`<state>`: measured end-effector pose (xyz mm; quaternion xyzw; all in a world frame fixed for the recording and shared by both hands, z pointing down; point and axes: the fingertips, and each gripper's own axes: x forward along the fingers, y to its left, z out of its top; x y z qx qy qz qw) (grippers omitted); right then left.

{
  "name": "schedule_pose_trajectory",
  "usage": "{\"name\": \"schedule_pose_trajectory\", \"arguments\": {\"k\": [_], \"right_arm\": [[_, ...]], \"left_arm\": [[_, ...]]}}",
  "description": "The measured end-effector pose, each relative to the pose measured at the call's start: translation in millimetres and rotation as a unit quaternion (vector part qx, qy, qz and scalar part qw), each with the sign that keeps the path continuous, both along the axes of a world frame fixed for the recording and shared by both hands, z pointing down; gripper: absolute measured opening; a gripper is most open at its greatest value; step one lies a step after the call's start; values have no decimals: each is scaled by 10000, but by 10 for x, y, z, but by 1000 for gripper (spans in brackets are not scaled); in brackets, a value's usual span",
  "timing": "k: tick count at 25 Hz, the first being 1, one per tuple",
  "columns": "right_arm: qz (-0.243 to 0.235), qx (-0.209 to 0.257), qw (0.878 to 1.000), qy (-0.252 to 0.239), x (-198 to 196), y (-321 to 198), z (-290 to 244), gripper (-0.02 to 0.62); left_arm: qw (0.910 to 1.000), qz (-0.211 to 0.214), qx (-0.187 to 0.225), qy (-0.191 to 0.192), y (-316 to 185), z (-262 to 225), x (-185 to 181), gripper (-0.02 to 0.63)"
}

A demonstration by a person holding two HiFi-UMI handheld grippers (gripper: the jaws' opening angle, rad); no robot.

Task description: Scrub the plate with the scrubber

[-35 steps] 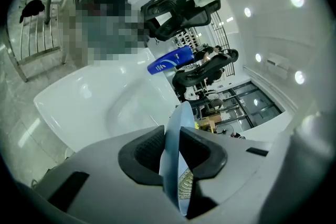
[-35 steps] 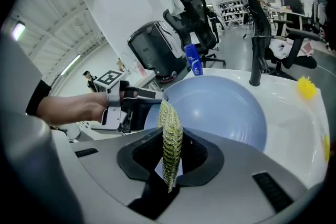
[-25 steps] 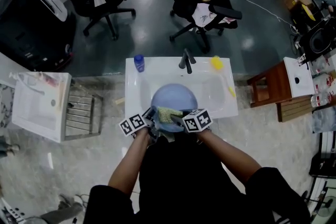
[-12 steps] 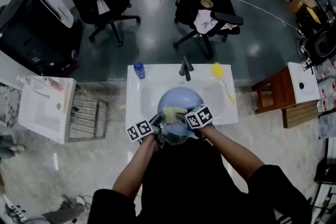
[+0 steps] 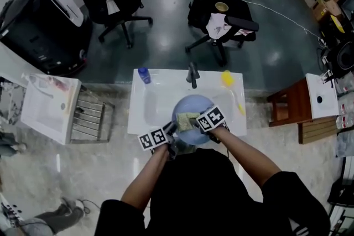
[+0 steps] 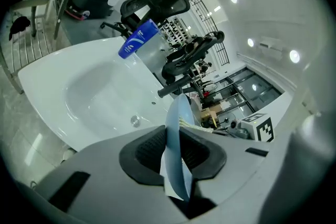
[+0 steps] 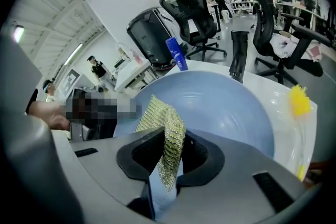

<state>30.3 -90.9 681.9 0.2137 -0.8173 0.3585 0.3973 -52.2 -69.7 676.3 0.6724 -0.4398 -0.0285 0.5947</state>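
Plate (image 5: 194,105) over sink (image 5: 148,98), front edge. Left gripper (image 6: 176,152) jaws pinch plate rim, just closed tighter. Right gripper (image 7: 168,157) jaws clamp scrubber (image 7: 164,128) at plate face. Plate likely stiff, slick, breakable — hold rim. Scrubber soft, light — grip mid-fold.

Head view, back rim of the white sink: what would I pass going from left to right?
Blue bottle → black faucet → yellow brush.
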Motion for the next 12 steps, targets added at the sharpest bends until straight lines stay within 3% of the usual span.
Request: {"name": "schedule_pose_trajectory", "arguments": {"k": [12], "right_arm": [[135, 426, 9979, 473, 818, -528, 95, 66]], "left_arm": [[9994, -281, 214, -9, -48, 3, 367, 62]]}}
